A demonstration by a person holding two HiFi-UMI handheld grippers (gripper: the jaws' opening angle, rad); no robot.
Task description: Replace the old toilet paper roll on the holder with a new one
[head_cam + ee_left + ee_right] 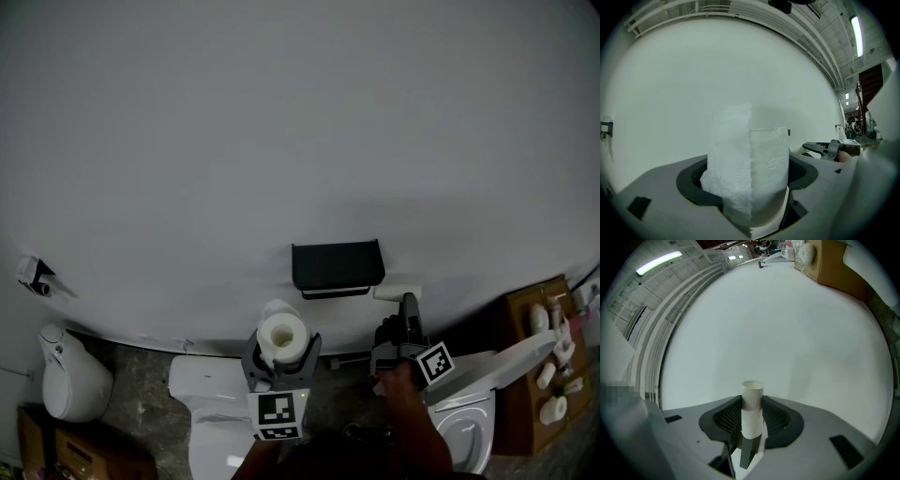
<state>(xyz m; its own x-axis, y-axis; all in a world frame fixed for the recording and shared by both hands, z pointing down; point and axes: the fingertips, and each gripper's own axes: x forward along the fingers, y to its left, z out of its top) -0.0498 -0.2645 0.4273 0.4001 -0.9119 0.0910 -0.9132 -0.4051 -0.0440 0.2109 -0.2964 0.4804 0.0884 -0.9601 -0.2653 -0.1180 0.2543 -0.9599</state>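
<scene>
- My left claw (749, 180) is pinching the new toilet paper roll (757, 159). Both jaws press on its sides, the roll stands upright between them, and a loose sheet hangs down its left face.
- My right claw (751, 417) is clamped on the empty cardboard tube (752, 399). The ribbed pads sit tight against it and its open end sticks up past the jaws.
- In the head view the left claw is low in the centre of the frame, with the roll's hollow core facing the camera. The right claw is just to its right, with a hand (405, 389) behind it.
- There the tube lies sideways just beside the lower right corner of the black holder (337, 265). I cannot tell whether the two touch.
- The holder hangs on the white wall (281, 141), a little below the middle of the frame and above both claws.
- A white toilet (202, 398) fills the lower left of centre, and a second toilet bowl (464, 427) sits at the lower right.
- A wooden shelf (517, 417) at the right edge carries several small white items.
</scene>
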